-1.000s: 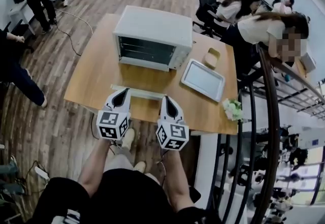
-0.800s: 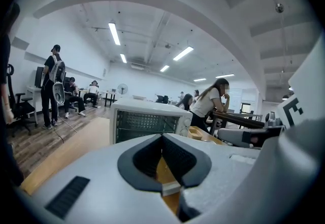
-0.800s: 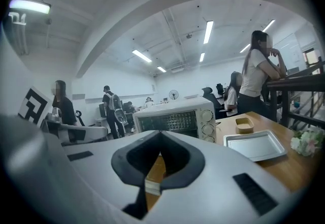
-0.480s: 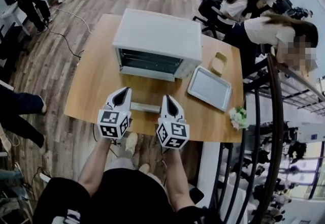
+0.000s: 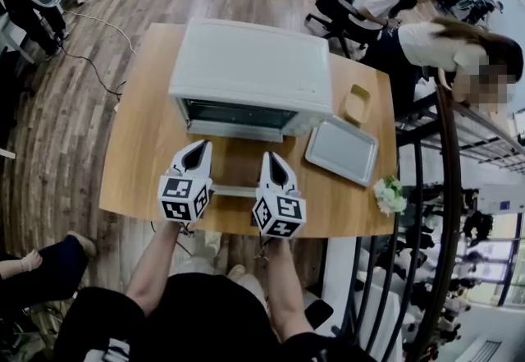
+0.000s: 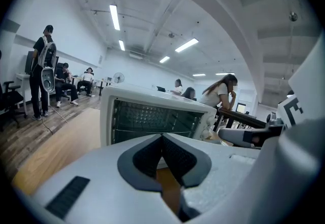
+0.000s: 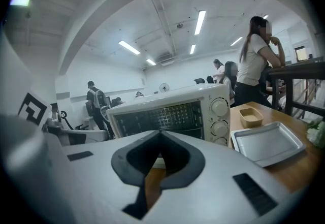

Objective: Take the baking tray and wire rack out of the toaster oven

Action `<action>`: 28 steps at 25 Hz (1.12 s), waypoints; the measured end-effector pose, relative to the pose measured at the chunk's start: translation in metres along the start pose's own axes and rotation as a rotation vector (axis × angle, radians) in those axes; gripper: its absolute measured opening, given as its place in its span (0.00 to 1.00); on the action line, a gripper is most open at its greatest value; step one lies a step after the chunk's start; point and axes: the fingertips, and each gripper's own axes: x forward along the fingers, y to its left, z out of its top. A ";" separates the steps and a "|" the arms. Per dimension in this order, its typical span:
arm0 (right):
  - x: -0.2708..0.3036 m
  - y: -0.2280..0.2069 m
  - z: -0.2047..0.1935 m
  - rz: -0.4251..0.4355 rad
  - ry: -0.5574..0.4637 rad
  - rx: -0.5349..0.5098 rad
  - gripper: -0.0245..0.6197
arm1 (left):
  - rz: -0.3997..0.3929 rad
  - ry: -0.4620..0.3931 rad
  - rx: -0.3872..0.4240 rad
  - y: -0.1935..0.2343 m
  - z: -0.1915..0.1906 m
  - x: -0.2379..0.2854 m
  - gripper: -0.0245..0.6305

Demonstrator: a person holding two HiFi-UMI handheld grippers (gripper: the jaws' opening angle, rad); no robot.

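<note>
The white toaster oven (image 5: 250,77) stands mid-table with its front open toward me. A wire rack (image 6: 152,119) shows inside it in both gripper views. Right of the oven, a grey baking tray (image 5: 343,151) lies flat on the table, also seen in the right gripper view (image 7: 268,142). My left gripper (image 5: 195,153) and right gripper (image 5: 271,163) hover side by side just in front of the oven, both shut and empty. A pale bar (image 5: 234,190) lies between them near the table's front edge.
A small tan dish (image 5: 357,103) sits behind the tray, and a green-white bunch (image 5: 389,194) lies at the wooden table's (image 5: 139,147) right front corner. People and office chairs are behind the table at the right. A dark railing (image 5: 443,188) runs along the right.
The view has moved in over the table: the oven looks larger and nearer to both grippers. The grippers keep their side-by-side pose and stay shut.
</note>
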 end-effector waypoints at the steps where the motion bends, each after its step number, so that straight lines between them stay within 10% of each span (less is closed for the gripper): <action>1: 0.007 -0.002 0.000 -0.004 0.003 0.004 0.04 | -0.001 0.004 -0.003 0.004 0.000 0.007 0.04; 8: 0.046 -0.022 -0.004 0.007 -0.003 0.128 0.12 | -0.054 -0.001 -0.122 0.018 -0.003 0.047 0.06; 18: 0.105 -0.041 -0.017 0.091 0.001 0.466 0.41 | -0.111 0.024 -0.376 0.042 -0.022 0.097 0.46; 28: 0.156 -0.063 -0.033 0.073 0.019 0.576 0.51 | -0.073 0.048 -0.444 0.070 -0.028 0.142 0.49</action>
